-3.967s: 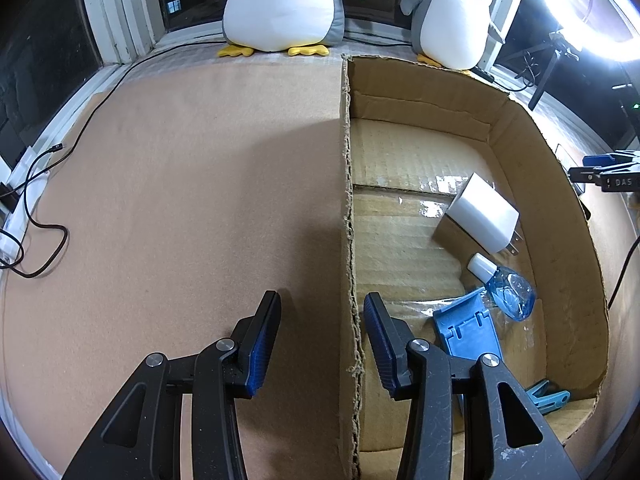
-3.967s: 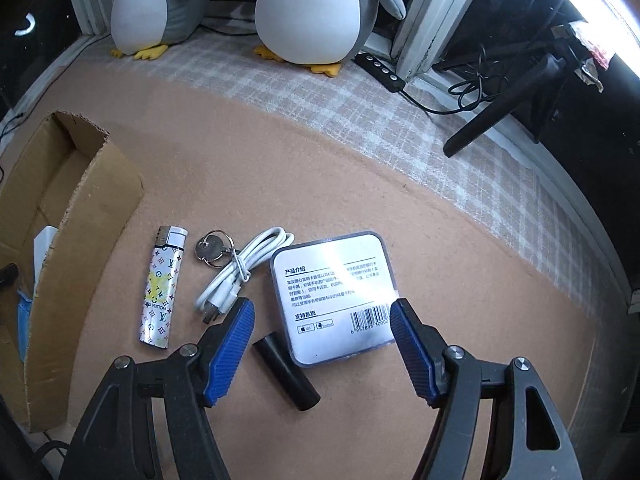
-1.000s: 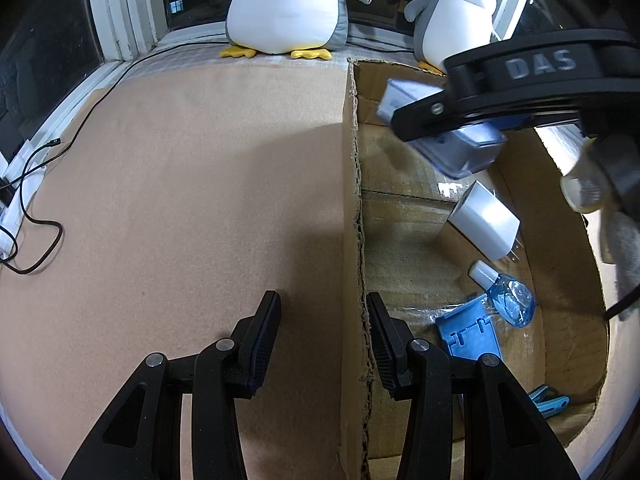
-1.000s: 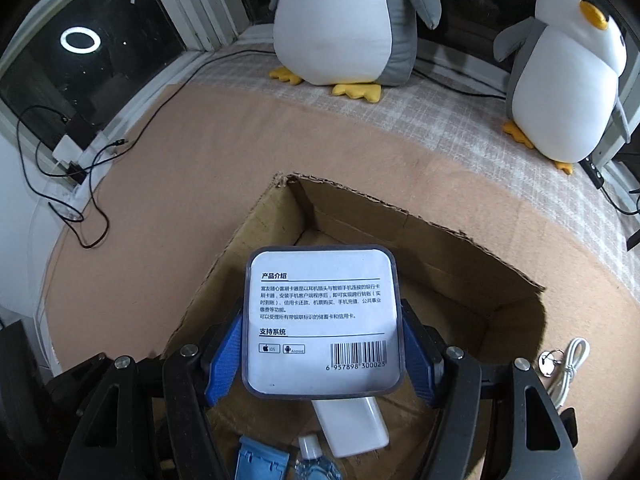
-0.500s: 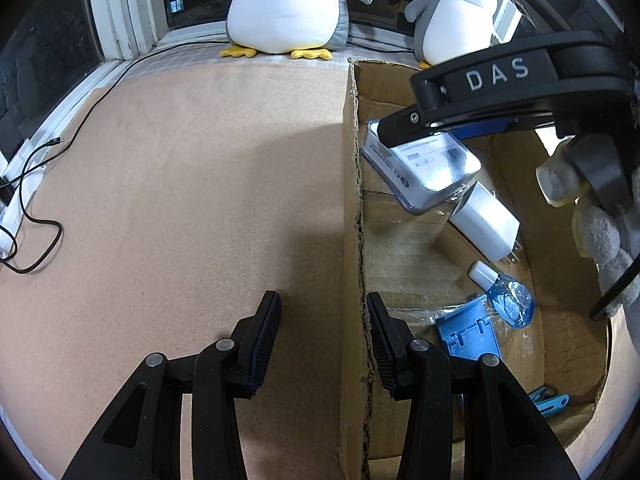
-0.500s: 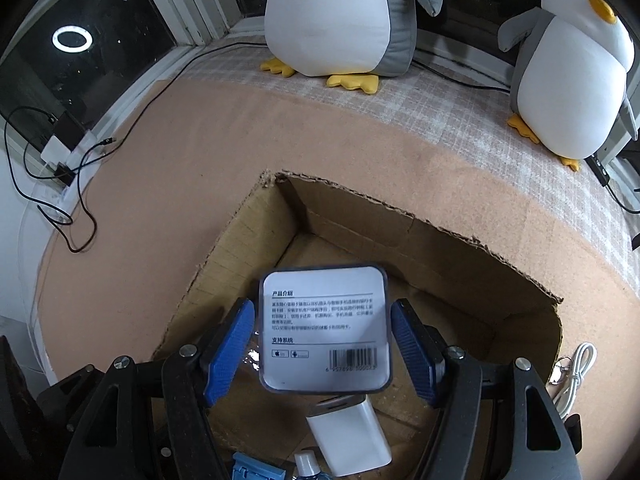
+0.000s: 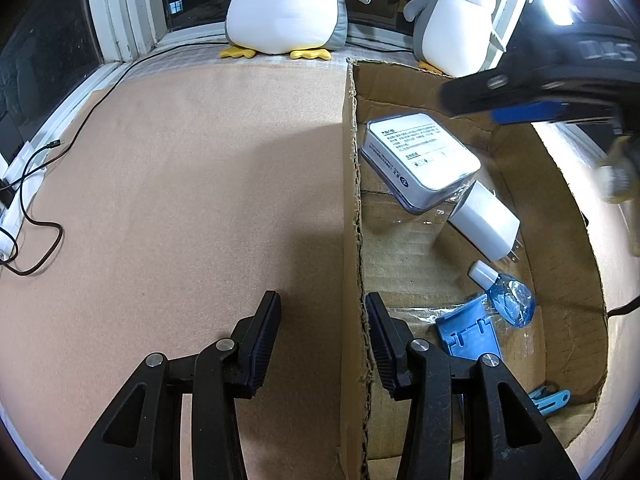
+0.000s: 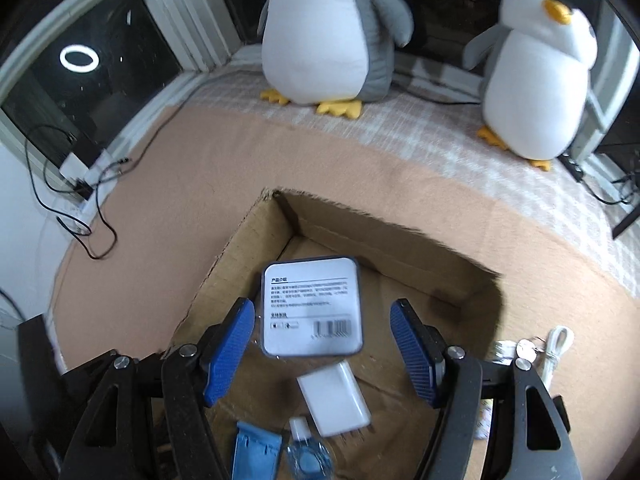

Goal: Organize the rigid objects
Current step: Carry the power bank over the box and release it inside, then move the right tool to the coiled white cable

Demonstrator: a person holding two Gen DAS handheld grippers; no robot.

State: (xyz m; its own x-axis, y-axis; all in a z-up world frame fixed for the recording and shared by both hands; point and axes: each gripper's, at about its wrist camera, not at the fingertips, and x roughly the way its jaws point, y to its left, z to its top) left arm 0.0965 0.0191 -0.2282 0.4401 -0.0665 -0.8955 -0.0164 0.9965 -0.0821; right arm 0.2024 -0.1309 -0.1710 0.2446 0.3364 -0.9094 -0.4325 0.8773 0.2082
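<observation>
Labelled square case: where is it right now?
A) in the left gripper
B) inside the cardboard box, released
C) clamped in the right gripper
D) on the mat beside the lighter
B. The labelled square case lies in the cardboard box, against the white charger; the right gripper is open above it.

Tan, felt-like tabletop (image 7: 180, 184), edged at the far side by a pale checked cloth (image 8: 420, 128). Directly on the tan surface: an open cardboard box (image 7: 560, 208), its near-left wall torn and ragged; just right of the box, a coiled white cable (image 8: 554, 354) beside a small metal key ring (image 8: 524, 347). On the checked cloth: two plush penguins (image 8: 324, 32), upright, side by side. Along the left edge, a thin black cord (image 7: 44, 160) trailing onto the surface.
</observation>
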